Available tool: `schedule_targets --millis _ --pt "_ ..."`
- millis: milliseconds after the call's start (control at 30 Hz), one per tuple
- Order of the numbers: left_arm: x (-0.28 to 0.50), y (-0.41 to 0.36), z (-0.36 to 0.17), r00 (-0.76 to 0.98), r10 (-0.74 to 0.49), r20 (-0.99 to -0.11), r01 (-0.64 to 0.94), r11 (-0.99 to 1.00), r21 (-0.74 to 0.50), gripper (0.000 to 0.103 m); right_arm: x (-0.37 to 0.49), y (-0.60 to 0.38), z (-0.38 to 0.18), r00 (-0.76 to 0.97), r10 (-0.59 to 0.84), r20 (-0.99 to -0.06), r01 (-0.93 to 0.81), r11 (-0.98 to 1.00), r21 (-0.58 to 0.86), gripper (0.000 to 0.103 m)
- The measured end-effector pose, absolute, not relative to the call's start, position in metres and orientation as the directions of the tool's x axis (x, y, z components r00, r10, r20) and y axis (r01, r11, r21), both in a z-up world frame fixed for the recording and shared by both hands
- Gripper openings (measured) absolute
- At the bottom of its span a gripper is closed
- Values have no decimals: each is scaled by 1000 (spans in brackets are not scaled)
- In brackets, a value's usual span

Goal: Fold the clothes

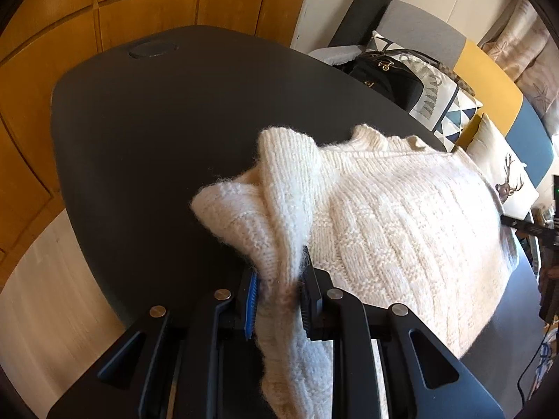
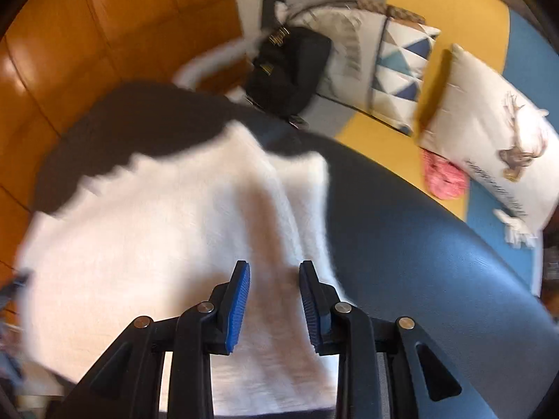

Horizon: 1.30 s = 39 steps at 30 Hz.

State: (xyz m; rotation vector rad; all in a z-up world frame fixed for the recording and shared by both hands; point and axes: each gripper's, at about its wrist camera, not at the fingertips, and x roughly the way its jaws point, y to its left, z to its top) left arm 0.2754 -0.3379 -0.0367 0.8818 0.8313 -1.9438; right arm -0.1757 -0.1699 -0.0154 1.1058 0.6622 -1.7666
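Bench (image 1: 139,146) surface is dark, matte and rounded at its far edge, with a wide bare area beyond and left of the garment; a round inset (image 1: 153,49) sits near the far rim. Wooden wall panels (image 1: 70,17) stand behind it, and a sofa (image 2: 454,35) with cushions (image 2: 401,73) and a black bag (image 2: 290,70) lies past the right-hand edge.

Sweater (image 1: 384,216) is cream, chunky ribbed knit with fuzzy fibres, lying flat on the bench near my side. In the left wrist view its long axis runs from near me toward the far right, where the ribbed collar lies by the bench rim, close to the sofa.

My left gripper (image 1: 277,296) has its jaws clenched on a bunched fold of the sweater, which rises from the pads in a soft peak.

My right gripper (image 2: 274,300) is released: its jaws stand apart above the sweater's flat cloth, nothing pinched between the blue ridged pads (image 2: 237,310). That view is motion-blurred.
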Motion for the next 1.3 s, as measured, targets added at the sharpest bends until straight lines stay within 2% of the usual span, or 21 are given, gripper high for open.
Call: schedule_targets --millis 133,233,367,633,733,833,1033,1200,1300 --pt "285 -333 -36 -438 -393 -809 862 -437 -255 21 -182 -173 -23 -168 -426 -889 885 -463 54 25" --pt "290 -333 -39 -445 -383 -810 859 -439 -265 21 -192 -166 -8 -131 -493 -860 864 -482 145 28" --pt "293 -338 -41 -465 -362 -808 853 -429 -298 21 -215 -164 -9 -23 -496 -868 818 -508 269 28" --pt "281 -339 -39 -443 -367 -818 852 -455 -258 21 -216 -192 -26 -22 -407 -913 862 -470 188 31" --pt "280 -340 -39 -443 -364 -819 851 -457 -258 21 -203 -192 -23 -66 -380 -923 894 -433 115 21" --pt "276 -339 -38 -449 -357 -819 842 -475 -255 21 -188 -180 -23 -136 -358 -924 916 -401 21 20" --pt "254 -330 -26 -508 -318 -801 778 -568 -268 21 -187 -125 -22 -252 -355 -900 873 -485 -53 18" --pt "227 -318 -23 -547 -259 -796 719 -632 -289 21 -204 -58 -20 -329 -346 -879 783 -620 -49 18" --pt "214 -312 -24 -517 -259 -816 711 -660 -241 21 -217 -28 -20 -263 -391 -882 754 -653 65 18"
